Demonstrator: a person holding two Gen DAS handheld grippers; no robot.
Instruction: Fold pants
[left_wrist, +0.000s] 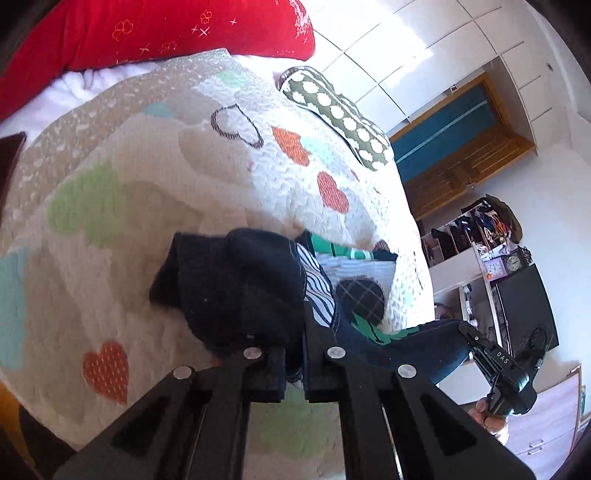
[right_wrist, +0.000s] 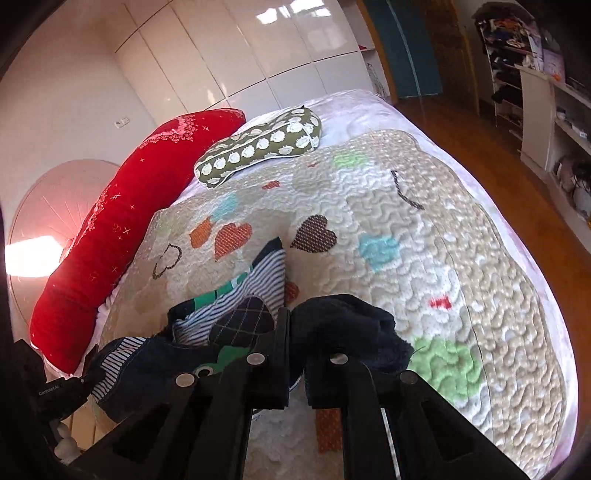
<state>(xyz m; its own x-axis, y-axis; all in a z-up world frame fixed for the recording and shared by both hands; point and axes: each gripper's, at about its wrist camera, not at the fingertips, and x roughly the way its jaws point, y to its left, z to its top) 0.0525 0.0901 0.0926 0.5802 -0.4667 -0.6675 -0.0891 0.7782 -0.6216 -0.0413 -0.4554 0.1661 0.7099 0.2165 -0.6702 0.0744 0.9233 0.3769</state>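
Dark denim pants (left_wrist: 236, 280), bunched over the quilted bedspread (left_wrist: 110, 221), sit clamped in both grippers' fingers (left_wrist: 273, 365).

Bed with heart-patterned quilt (right_wrist: 424, 236), red pillow (right_wrist: 110, 229), olive cushion (right_wrist: 258, 147), pants (left_wrist: 236, 280)

A home bedroom: quilted bed (right_wrist: 424, 229), red pillow (right_wrist: 110, 236), glossy wardrobe (right_wrist: 236, 48), cluttered shelves (right_wrist: 517, 55).

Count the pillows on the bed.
2. The long red embroidered pillow lies along the head of the bed; the olive-green pillow with white dots lies beside it. Others may be hidden.
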